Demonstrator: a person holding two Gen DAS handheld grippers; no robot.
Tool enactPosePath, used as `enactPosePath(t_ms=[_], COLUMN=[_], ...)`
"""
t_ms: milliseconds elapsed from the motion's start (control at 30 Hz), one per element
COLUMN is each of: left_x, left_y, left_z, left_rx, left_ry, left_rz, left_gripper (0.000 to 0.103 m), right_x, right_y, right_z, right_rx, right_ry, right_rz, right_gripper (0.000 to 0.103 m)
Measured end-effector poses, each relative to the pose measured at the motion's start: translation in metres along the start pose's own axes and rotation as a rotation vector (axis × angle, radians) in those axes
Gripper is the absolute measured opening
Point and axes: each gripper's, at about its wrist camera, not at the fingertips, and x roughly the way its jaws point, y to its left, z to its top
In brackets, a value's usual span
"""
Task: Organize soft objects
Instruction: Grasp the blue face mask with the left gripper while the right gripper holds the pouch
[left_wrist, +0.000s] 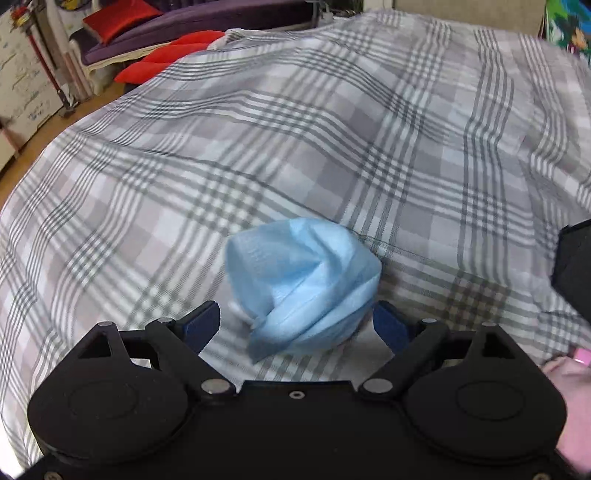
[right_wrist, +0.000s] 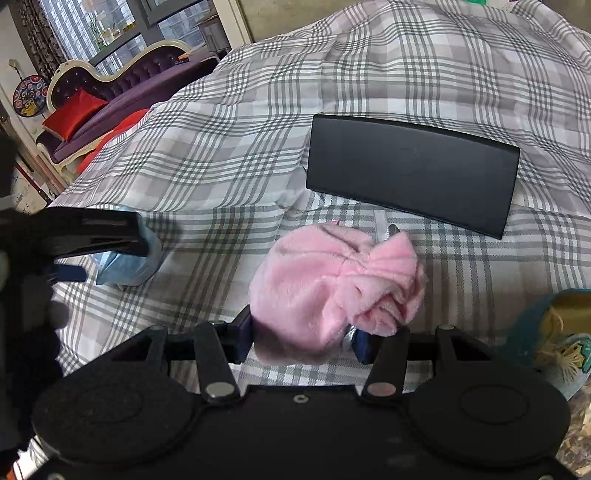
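A crumpled light-blue cloth bundle (left_wrist: 303, 284) lies on the plaid bedcover (left_wrist: 332, 129). My left gripper (left_wrist: 295, 325) straddles it with the jaws wide open; a gap shows between the left pad and the cloth. In the right wrist view the same bundle (right_wrist: 129, 271) sits at the left under the left gripper (right_wrist: 122, 258). My right gripper (right_wrist: 303, 339) is shut on a pink plush cloth (right_wrist: 317, 288), which bulges up between its pads just above the bedcover (right_wrist: 229, 147).
A flat black box (right_wrist: 410, 173) lies on the bed behind the pink cloth. A teal and yellow fabric item (right_wrist: 554, 332) sits at the right edge. Left of the bed stand a purple chaise (right_wrist: 122, 99) with red cushions (right_wrist: 72, 112) and a wooden floor (left_wrist: 55, 125).
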Motion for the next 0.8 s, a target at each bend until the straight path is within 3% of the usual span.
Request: enactPosePath(t_ms=[300, 467, 800], left_x=[0.022, 0.017, -0.043], left_y=[-0.011, -0.010, 0.007], left_z=[0.013, 0.014, 0.001], left_rx=[0.003, -0.001, -0.042], left_ry=[0.009, 0.023, 0.005], left_rz=[0.003, -0.052, -0.099], left_gripper=[0.084, 0.055, 0.053], right_x=[0.000, 0.000, 0.000], right_y=[-0.003, -0.002, -0.009], right_z=[0.001, 0.000, 0.003], right_rx=[0.010, 0.004, 0.028], right_ry=[-0.001, -0.007, -0.020], right_rz=[0.014, 0.019, 0.036], right_gripper=[0.051, 0.051, 0.051])
